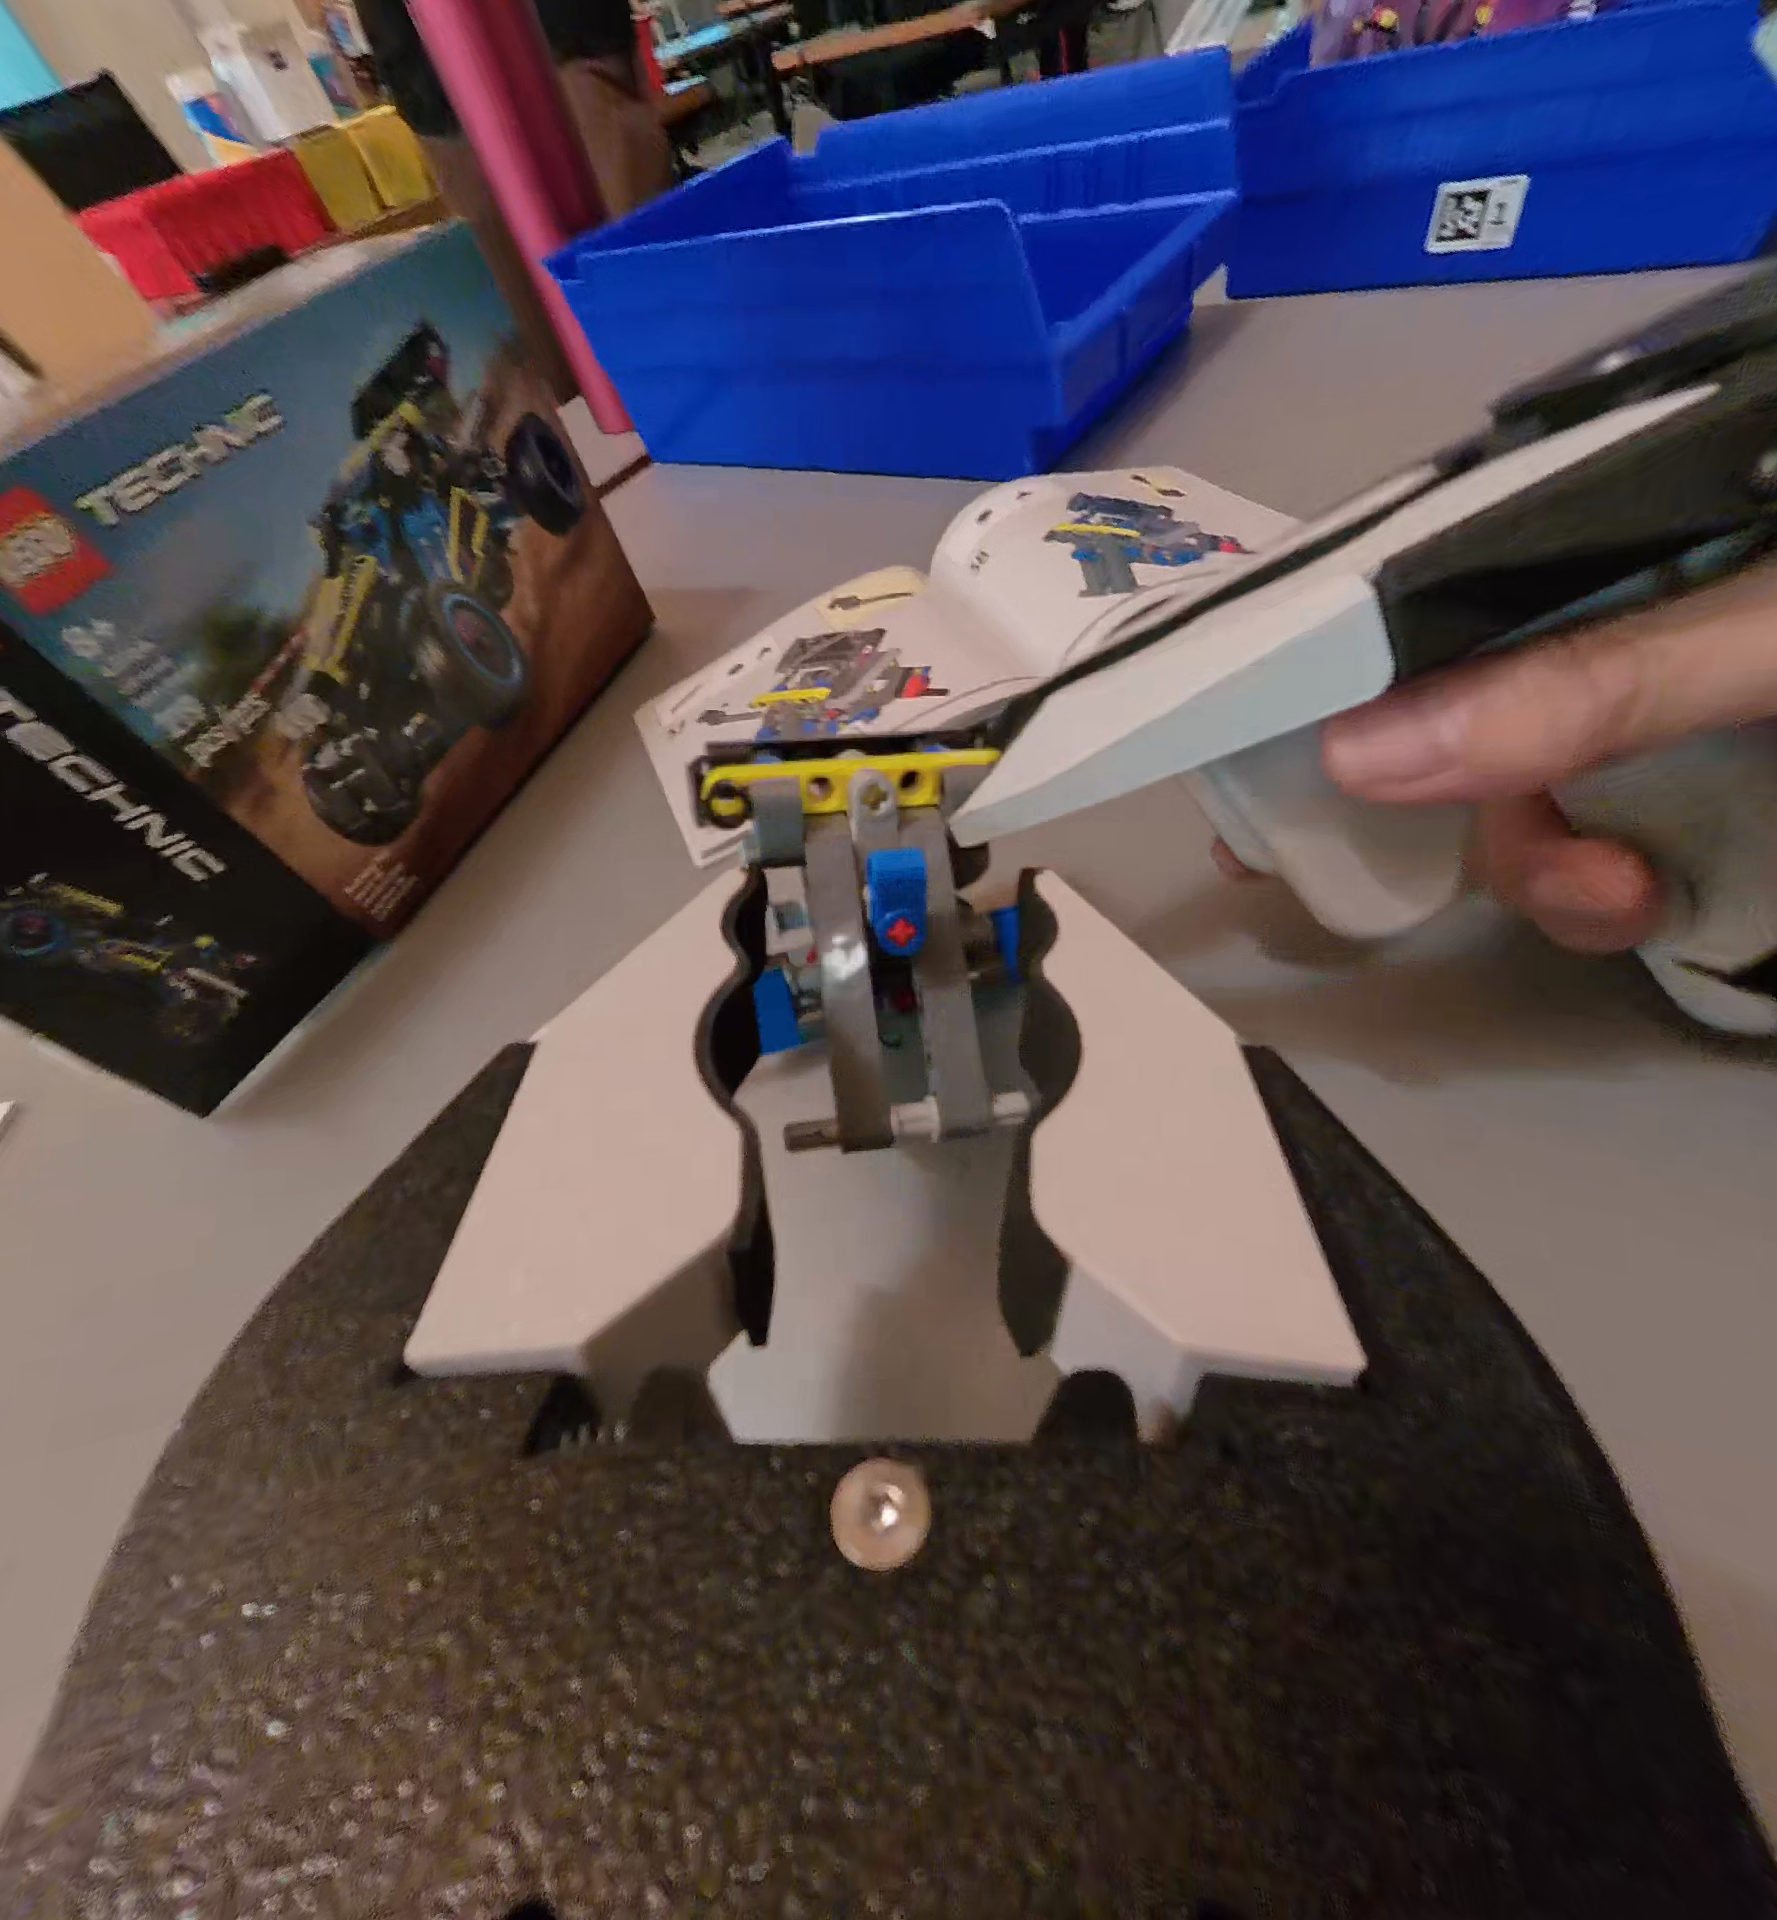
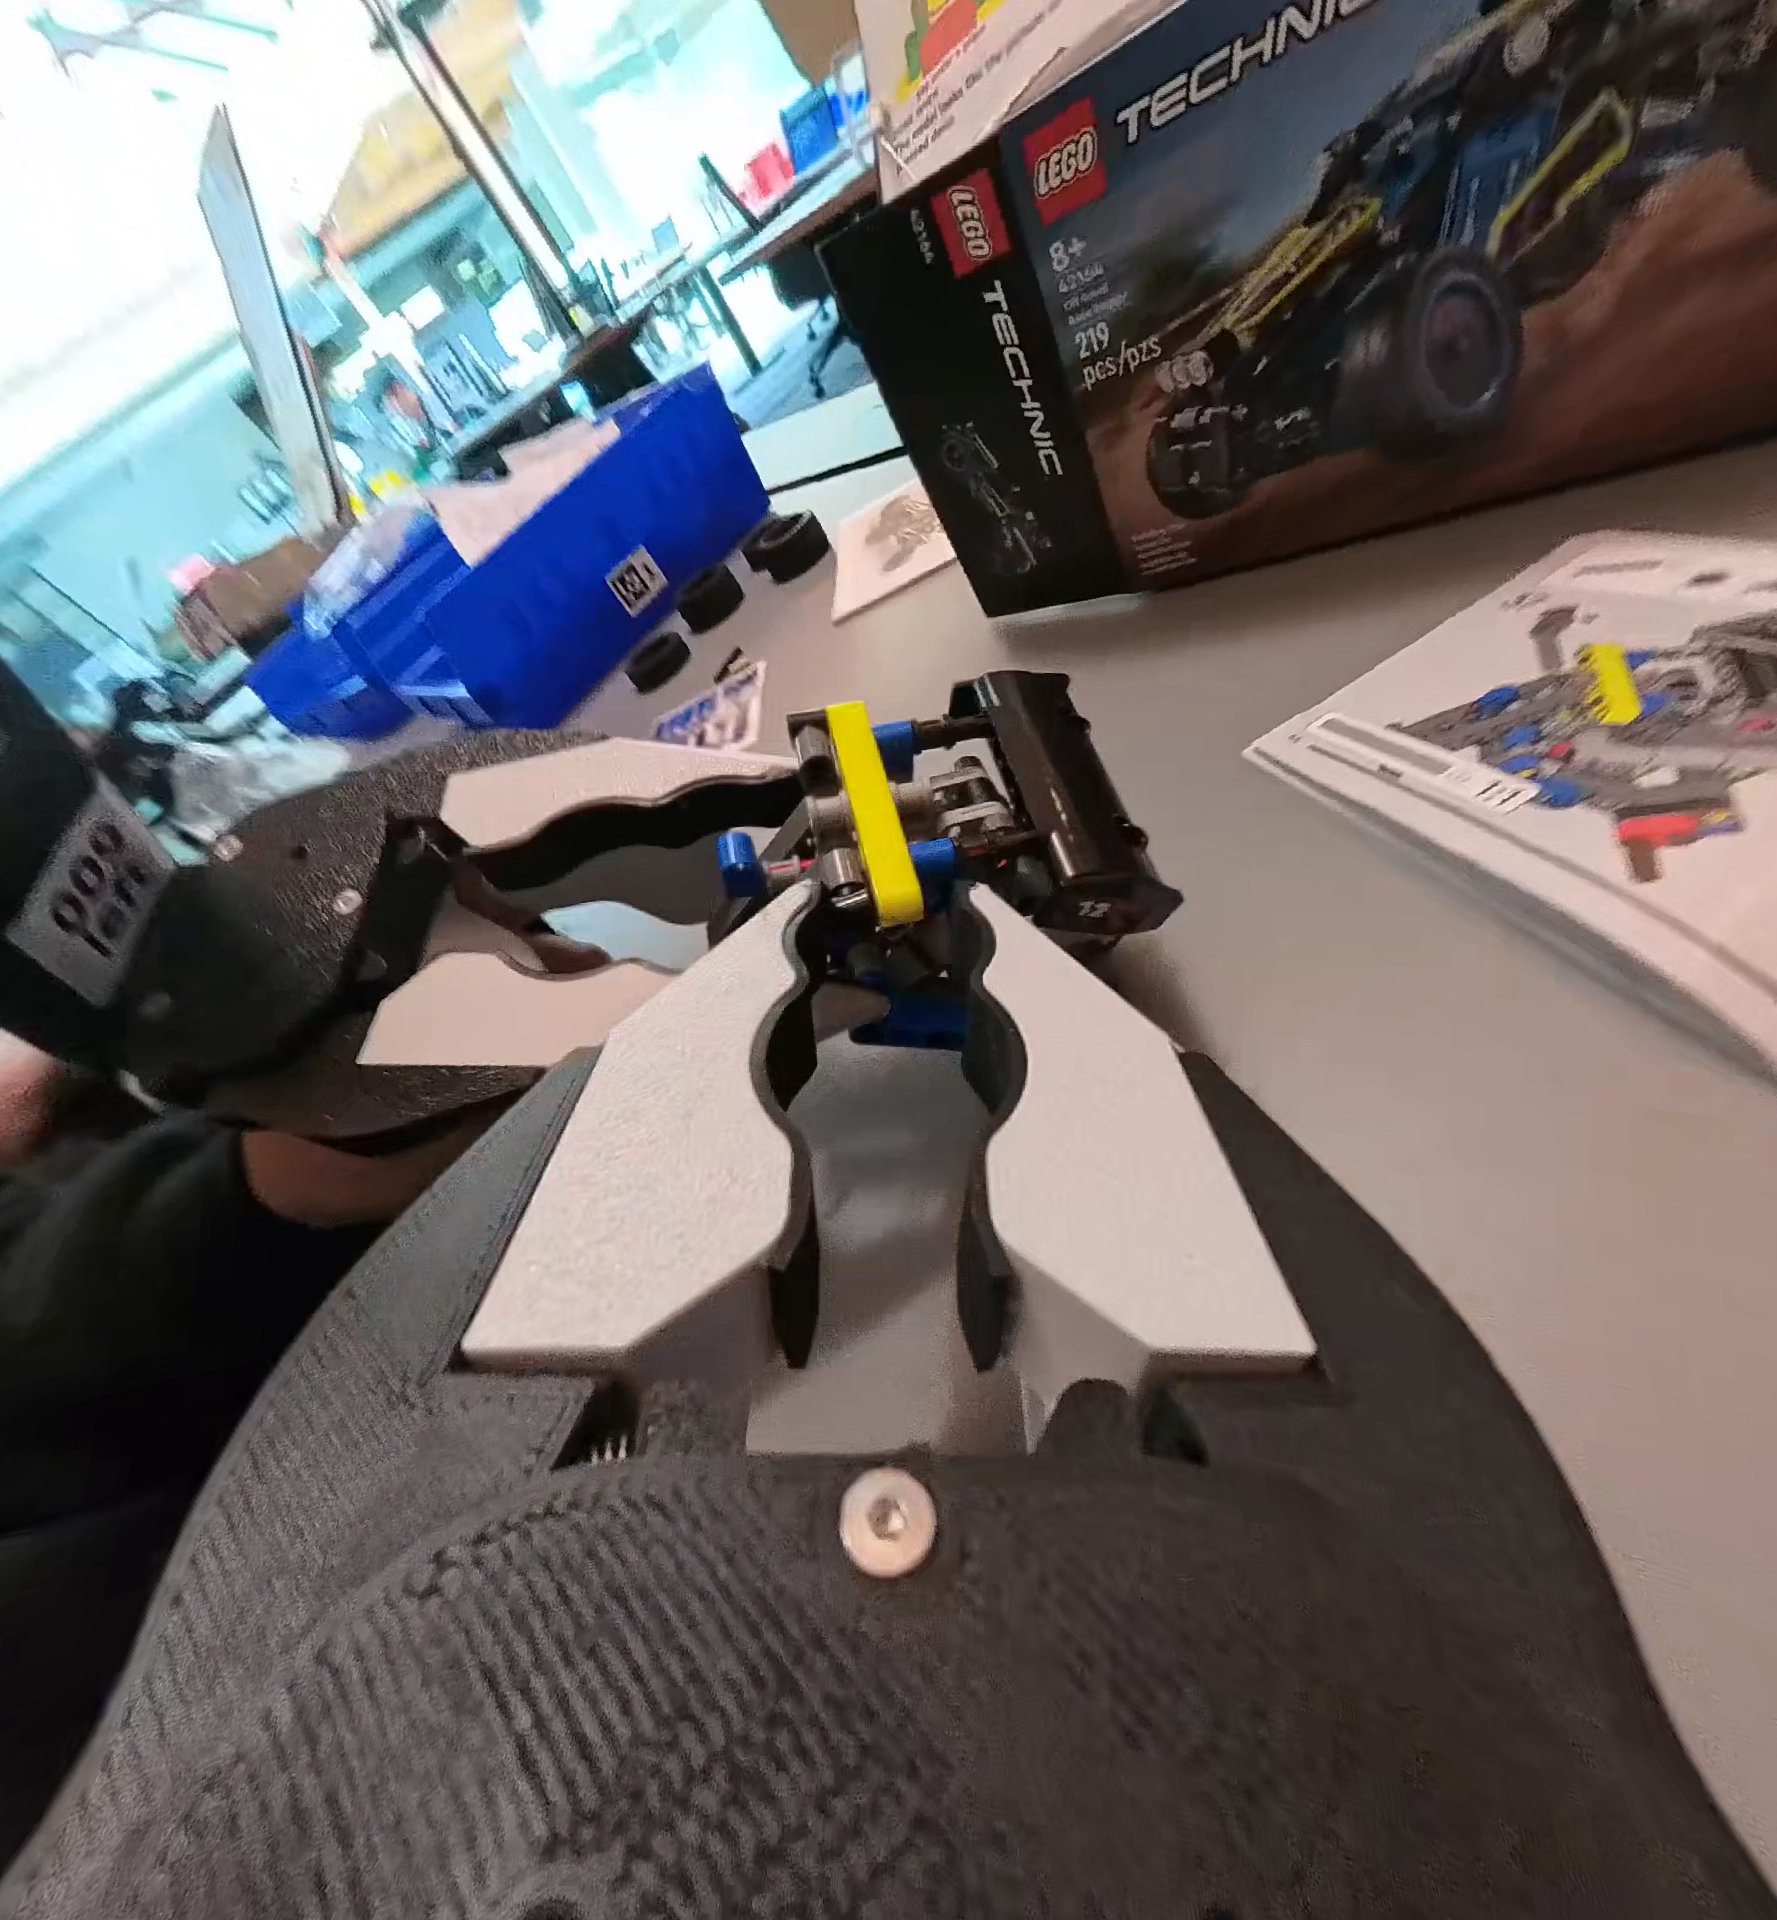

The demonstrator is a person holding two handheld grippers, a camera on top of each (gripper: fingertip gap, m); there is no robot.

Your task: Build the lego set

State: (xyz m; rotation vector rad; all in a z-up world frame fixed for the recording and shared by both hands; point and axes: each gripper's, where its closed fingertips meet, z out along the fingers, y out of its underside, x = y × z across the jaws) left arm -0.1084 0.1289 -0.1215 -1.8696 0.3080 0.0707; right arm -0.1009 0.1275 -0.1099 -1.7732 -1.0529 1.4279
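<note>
Left gripper (image 1: 889, 935) jaws clamp brick model (image 1: 863, 914) centre-frame | right gripper (image 2: 889, 935) jaws grip its yellow-beam (image 2: 879, 821) end | long axis spans both.

A big toy box (image 2: 1383, 312) stands at the table's (image 2: 1383, 1039) far edge. An open picture booklet (image 2: 1590, 779) lies near it. Blue bins (image 1: 915, 291) and small black wheels (image 2: 707, 597) sit farther back.

It looks like a big workroom: a grey table (image 1: 1383, 1195) with blue bins (image 1: 863, 301) at 12 o'clock, more tables (image 2: 655, 301) behind.
</note>
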